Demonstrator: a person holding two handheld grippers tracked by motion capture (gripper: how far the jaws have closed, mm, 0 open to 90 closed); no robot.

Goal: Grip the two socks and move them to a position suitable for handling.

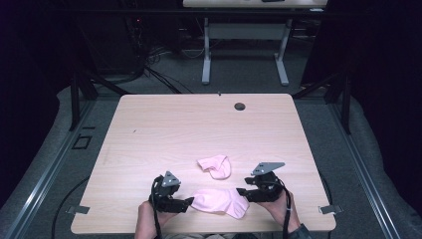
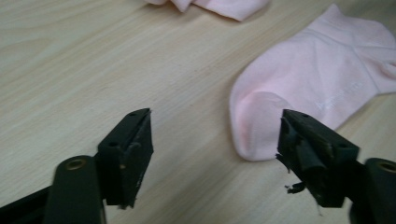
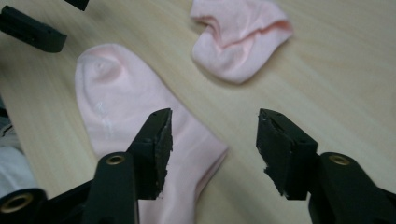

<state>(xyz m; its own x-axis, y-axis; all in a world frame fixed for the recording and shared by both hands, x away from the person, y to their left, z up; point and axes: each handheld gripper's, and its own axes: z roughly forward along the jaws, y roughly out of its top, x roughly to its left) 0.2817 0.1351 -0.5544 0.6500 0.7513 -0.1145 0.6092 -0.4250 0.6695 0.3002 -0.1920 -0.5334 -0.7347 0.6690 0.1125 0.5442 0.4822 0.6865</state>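
Two pink ankle socks lie on the near half of the worktop (image 1: 149,124). The flat sock (image 1: 219,201) sits at the near edge, stretched left to right between the two tools; the crumpled sock (image 1: 215,166) lies just beyond it, toward the far side, and the two are apart.

The left hand-held gripper (image 1: 188,201) is released, its jaws spread wide with nothing between them. In the left gripper view the rounded toe of the flat sock (image 2: 299,88) lies just ahead and a little toward the right-hand jaw, so its long axis runs away from this tool. The right hand-held gripper (image 1: 241,191) is also released and empty; in the right gripper view its jaws hang over the cuff end of the flat sock (image 3: 135,135), one jaw above fabric, the other above bare wood.

Each tool is nearest its own end of the flat sock, so a pinch at both ends looks like the coming move. The near worktop edge is close behind the sock, leaving little room to drag toward the person; the far and left parts are open.
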